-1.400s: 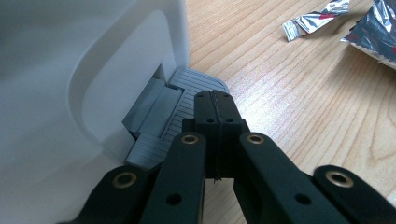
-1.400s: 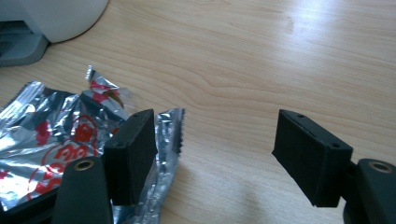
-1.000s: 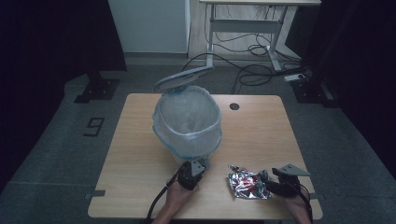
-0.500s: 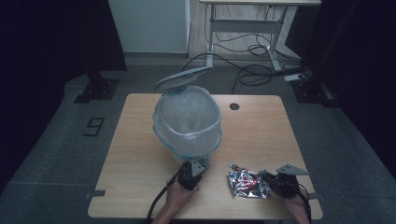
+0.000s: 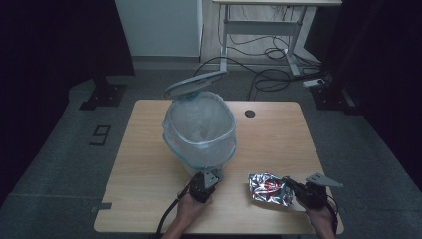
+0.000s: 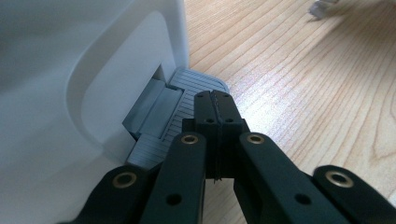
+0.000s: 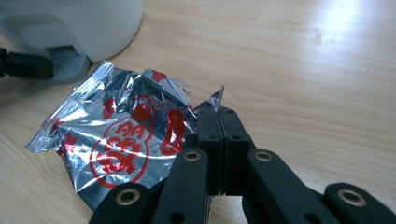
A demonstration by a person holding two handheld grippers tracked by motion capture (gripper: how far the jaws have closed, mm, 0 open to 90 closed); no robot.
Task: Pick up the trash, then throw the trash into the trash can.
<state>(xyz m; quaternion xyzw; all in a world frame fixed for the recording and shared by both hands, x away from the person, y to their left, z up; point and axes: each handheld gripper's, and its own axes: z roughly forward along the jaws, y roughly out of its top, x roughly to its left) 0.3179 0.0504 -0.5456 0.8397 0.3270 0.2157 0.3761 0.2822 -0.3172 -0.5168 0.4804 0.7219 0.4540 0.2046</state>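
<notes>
On the near edge of the table [image 5: 149, 199], the right gripper [image 5: 293, 187] at about five o'clock has just been closing its jaws, and they now pinch the right edge of one silver-and-red foil packet [image 5: 268, 188]; the packet lies flat and crumpled just left of the gripper, its long axis running roughly from nine to three o'clock; at six o'clock the left gripper [image 5: 208, 178] has its jaws pressed together with nothing between them, tips resting on the grey pedal [image 6: 184, 102] of one white bin [image 5: 201, 132]; the bin stands at the centre, lined with a bag, its one lid [image 5: 195, 83] raised toward twelve o'clock.
</notes>
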